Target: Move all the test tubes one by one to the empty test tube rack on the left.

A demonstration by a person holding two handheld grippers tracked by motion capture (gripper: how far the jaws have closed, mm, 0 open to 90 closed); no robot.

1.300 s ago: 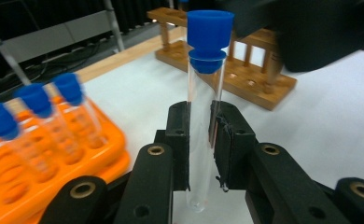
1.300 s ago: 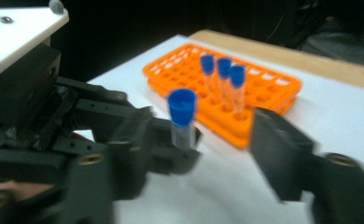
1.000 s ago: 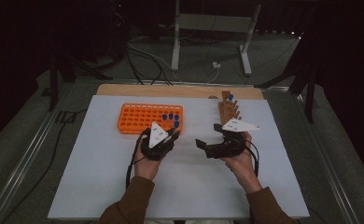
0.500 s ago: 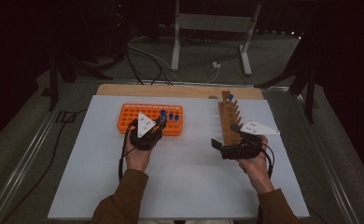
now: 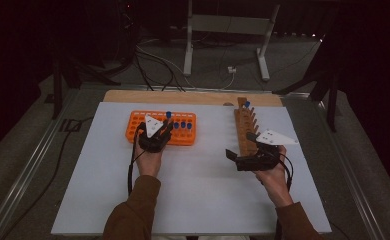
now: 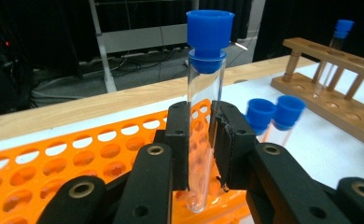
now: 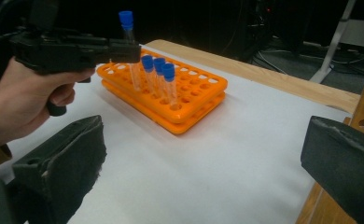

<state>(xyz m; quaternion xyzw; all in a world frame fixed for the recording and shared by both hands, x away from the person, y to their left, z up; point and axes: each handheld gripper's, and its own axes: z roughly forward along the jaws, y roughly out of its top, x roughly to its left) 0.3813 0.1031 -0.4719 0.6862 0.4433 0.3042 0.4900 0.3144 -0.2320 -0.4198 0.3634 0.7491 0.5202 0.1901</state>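
The left gripper (image 5: 159, 134) pinches a clear test tube (image 6: 203, 135) with a blue cap (image 6: 210, 33), its 2 black jaws pressed against the glass partway up. The tube stands upright over the orange rack (image 5: 133, 131), its rounded bottom low among the rack's holes; from the left gripper view I cannot tell whether it sits in a hole or hangs just above one. 3 more blue-capped tubes (image 7: 159, 79) stand in the same rack just beside it.

The right gripper (image 5: 240, 156) hovers with its jaws spread wide and nothing between them, close to the near end of the wooden rack (image 5: 245, 131) on the right of the white table (image 5: 203, 200). 1 capped tube (image 5: 246, 105) stands at that rack's far end.

My guess is that tubes are being moved between the 2 racks, and the risks sit mostly with the left hand. The grip is on smooth glass, well below the cap, so a tilt of the wrist could let the tube slide or swing between the pads. If the tube is drawn sideways before its bottom clears the holes, it may catch the plastic and drag the light orange rack, or knock the neighbouring caps. Squeezing harder to stop a slip could crack the glass. The open right gripper is near enough to the wooden rack to nudge it.
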